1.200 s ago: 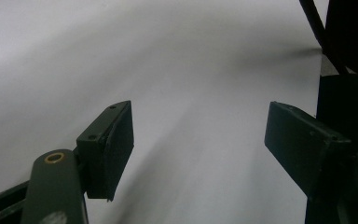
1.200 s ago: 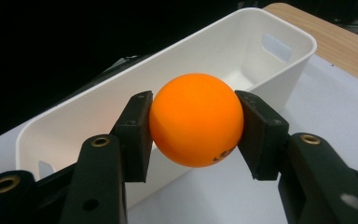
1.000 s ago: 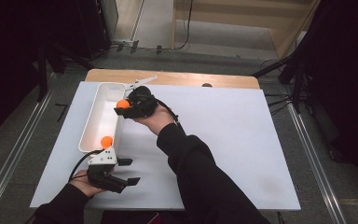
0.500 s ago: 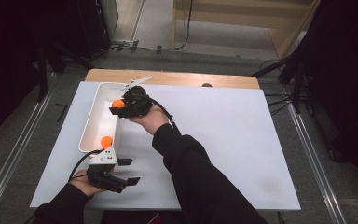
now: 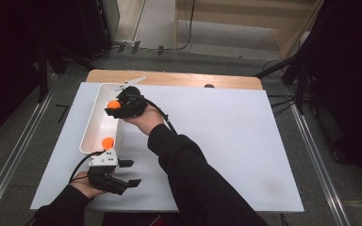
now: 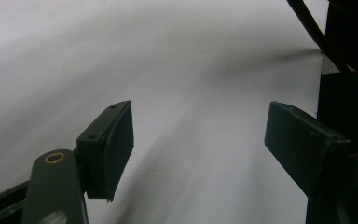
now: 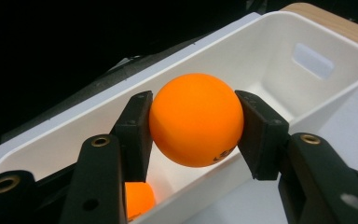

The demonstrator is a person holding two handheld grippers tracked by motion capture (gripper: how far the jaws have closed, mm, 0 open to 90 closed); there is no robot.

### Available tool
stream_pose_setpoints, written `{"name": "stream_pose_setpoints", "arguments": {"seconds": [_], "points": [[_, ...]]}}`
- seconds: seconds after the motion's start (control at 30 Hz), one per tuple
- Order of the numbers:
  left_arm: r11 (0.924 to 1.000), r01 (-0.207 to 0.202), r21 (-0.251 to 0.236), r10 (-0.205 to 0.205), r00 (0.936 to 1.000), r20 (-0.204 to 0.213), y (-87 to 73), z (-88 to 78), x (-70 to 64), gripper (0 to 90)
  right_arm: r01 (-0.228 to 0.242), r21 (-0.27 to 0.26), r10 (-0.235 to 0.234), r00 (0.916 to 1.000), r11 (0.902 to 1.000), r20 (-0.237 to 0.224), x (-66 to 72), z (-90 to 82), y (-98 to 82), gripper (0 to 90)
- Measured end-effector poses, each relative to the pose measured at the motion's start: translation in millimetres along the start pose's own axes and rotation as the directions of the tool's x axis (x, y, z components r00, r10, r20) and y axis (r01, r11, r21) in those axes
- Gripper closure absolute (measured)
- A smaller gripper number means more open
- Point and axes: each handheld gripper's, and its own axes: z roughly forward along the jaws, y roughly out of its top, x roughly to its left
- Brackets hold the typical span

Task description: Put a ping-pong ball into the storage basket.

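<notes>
One orange ball (image 7: 196, 119) between right tongs (image 7: 193, 126)

The counter (image 5: 207, 81), wooden, is covered by a white sheet (image 5: 226, 141). A long white bin (image 5: 90, 132) is seen resting on the sheet near its left edge.

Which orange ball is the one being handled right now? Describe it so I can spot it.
Find the long white bin at the table's left edge. The handled ball hangs over its middle, pinched in the right tongs. The other ball lies loose at the bin's near end.
</notes>
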Motion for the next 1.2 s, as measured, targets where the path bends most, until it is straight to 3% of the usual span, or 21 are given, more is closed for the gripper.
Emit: {"name": "stream_pose_setpoints", "arguments": {"seconds": [0.2, 0.4, 0.57, 0.93, 1.0, 1.07, 1.2], "points": [[1.0000, -0.005, 0.004, 0.005, 1.0000, 0.001, 0.0, 0.3, 0.0, 24.2, 0.004, 0.005, -0.004, 0.9999, 1.0000, -0.012, 4.1, 8.6, -0.2, 48.3], [1.0000, -0.002, 0.004, 0.002, 1.0000, 0.001, 0.0, 0.3, -0.2, 24.2, 0.018, 0.012, -0.018, 0.9998, 0.9998, 0.004, 4.3, 14.3, -1.4, 48.2], [1.0000, -0.001, 0.005, 0.001, 1.0000, 0.001, 0.0, 0.3, -0.2, 24.2, -0.008, 0.012, 0.008, 1.0000, 0.9999, -0.001, 3.7, 19.4, -2.7, 48.2], [1.0000, -0.002, 0.004, 0.002, 1.0000, 0.001, 0.0, 1.3, -1.3, 24.2, -0.014, 0.004, 0.014, 0.9997, 0.9999, 0.022, 0.7, 25.9, -3.0, 47.9], [1.0000, -0.001, 0.004, 0.001, 1.0000, 0.001, 0.0, 0.8, -1.2, 24.2, -0.015, 0.006, 0.015, 0.9999, 0.9999, 0.004, 0.4, 29.1, -4.4, 44.8], [1.0000, -0.004, 0.001, 0.004, 1.0000, 0.001, -0.2, 1.3, -0.6, 24.2, -0.003, 0.017, 0.002, 0.9998, 0.9998, 0.022, 0.9, 31.6, -5.4, 36.5], [1.0000, -0.003, 0.004, 0.003, 1.0000, 0.003, 0.0, 0.5, -0.7, 24.2, -0.004, 0.010, 0.004, 0.9998, 0.9999, 0.020, 1.9, 31.9, -6.1, 33.0]]}}
